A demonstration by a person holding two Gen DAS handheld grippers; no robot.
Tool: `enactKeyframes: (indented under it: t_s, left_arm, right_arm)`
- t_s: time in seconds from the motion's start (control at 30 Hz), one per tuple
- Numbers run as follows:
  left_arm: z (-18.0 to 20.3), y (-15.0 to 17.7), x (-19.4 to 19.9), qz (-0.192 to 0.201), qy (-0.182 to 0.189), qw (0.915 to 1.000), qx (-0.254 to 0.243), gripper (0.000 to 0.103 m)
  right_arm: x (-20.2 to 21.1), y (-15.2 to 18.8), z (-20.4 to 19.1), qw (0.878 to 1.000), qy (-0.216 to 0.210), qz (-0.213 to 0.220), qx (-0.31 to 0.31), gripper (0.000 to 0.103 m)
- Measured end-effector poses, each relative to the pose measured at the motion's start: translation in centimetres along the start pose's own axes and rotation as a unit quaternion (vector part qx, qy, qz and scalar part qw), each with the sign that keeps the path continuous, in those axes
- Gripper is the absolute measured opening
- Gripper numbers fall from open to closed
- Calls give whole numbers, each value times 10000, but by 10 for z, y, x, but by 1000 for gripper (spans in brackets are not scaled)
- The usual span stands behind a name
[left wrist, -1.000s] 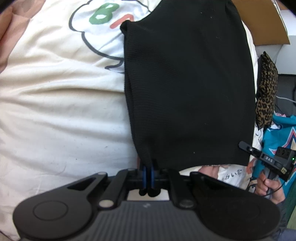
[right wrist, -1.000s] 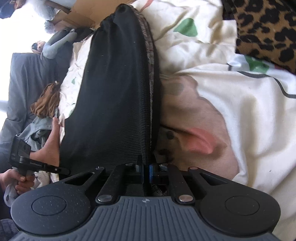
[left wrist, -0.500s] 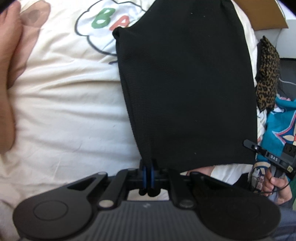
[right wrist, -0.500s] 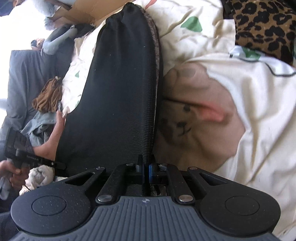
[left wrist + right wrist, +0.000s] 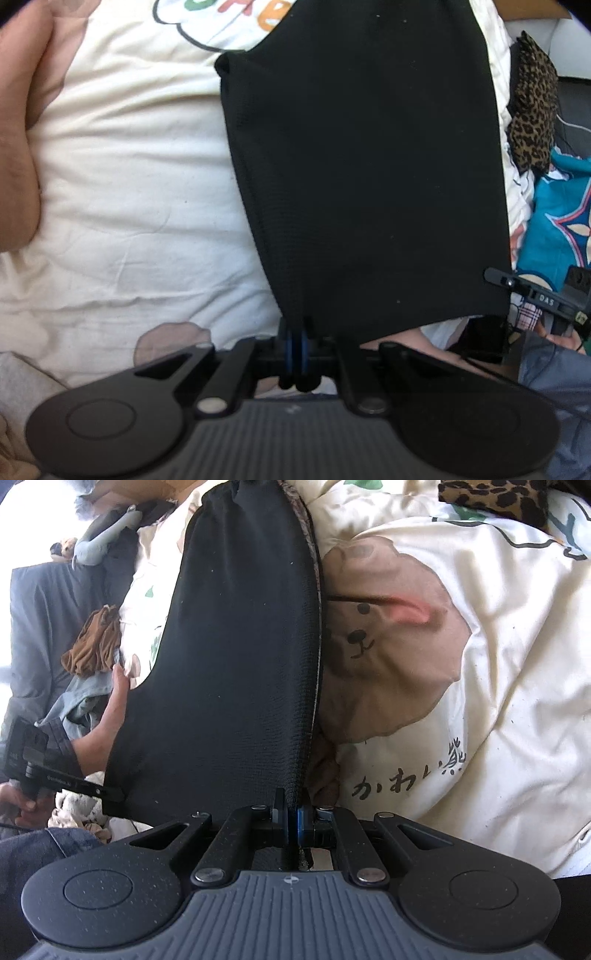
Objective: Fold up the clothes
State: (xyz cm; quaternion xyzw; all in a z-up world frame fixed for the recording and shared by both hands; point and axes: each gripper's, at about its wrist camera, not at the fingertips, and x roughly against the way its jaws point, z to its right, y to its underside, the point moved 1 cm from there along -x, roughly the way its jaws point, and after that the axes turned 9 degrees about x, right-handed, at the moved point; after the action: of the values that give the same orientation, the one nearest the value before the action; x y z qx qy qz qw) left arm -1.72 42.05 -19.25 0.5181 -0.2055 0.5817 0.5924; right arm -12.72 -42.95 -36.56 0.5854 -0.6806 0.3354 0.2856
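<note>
You lifted both corners over the last second: the black garment (image 5: 362, 166) rose off the cream printed duvet (image 5: 129, 192) at its near edge, and more bedding showed beneath it than before. Your left gripper (image 5: 295, 354) was pinched tight on the near left corner, your right gripper (image 5: 291, 819) likewise clamped on the near right corner. The far end looked still draped on the bed. You seemed ready to carry the near hem toward the far end for a fold.
</note>
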Motion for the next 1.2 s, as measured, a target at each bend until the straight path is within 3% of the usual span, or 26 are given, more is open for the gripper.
enactKeyframes:
  t_s: [0.3,0.43,0.57,0.73,0.9,1.0,1.2]
  left_arm:
    - [19,-23,23,246,48,9997,-72,5]
    - [23,-47,64,382,46,9990,-246,5]
    - [33,-65,74,456,-190,9980,-403,5]
    - [60,-86,77,202,-538,9921,-1116,5]
    - [75,-113,74,-141,-811,9849,-1526,5]
    - [80,-132,74,-163,-861,9807,-1747,5]
    - [73,-160,73,-166,-718,9823,-1724,5]
  right_arm:
    - [15,-32,-14,9995,-33,196,236,2]
    - [19,-51,-19,9985,-50,418,352,2]
    - [24,-71,-22,9964,-90,693,470,2]
    - [26,-92,-24,9929,-193,1065,500,2]
    - [26,-109,-27,9898,-261,1308,503,2]
    - [25,-119,-28,9887,-250,1382,519,2]
    - [16,-136,-16,9867,-349,1586,114,2]
